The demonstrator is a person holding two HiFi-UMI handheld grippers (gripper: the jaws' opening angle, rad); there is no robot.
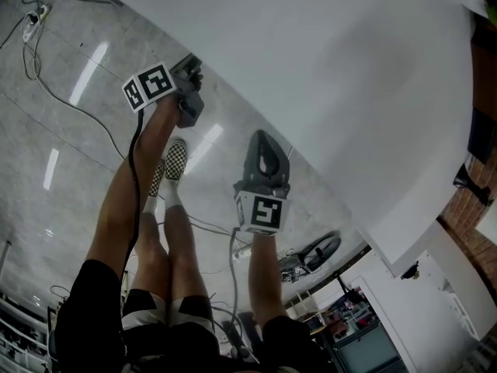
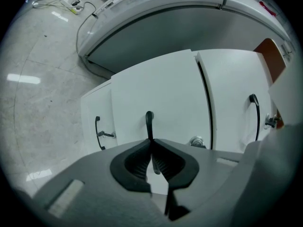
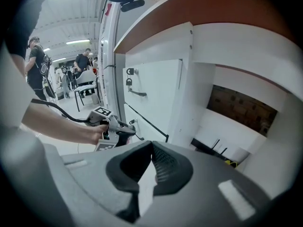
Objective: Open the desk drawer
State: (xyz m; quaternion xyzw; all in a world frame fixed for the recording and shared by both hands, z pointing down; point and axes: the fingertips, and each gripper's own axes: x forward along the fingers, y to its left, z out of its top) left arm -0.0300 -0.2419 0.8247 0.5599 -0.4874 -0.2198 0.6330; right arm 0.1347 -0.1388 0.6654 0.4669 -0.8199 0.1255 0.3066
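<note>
The desk has white drawer fronts [image 2: 161, 93] with black bar handles. In the left gripper view my left gripper [image 2: 151, 144] is shut on the middle drawer's upright black handle [image 2: 149, 122], which runs down between the pads. In the head view the left gripper [image 1: 191, 70] reaches under the edge of the white desk top [image 1: 349, 68], its tips hidden there. My right gripper [image 1: 262, 138] hangs beside the desk edge, apart from the drawers. Its jaws [image 3: 151, 144] are shut with nothing between them. The right gripper view shows the left gripper [image 3: 113, 129] at the drawer front.
Further handles sit on the left drawer [image 2: 97, 131] and the right drawer [image 2: 255, 115], with a lock [image 2: 196, 142] low on the front. A power strip [image 1: 35, 18] and cables lie on the floor. The person's shoes [image 1: 175, 158] stand near the desk. People stand far off [image 3: 87, 60].
</note>
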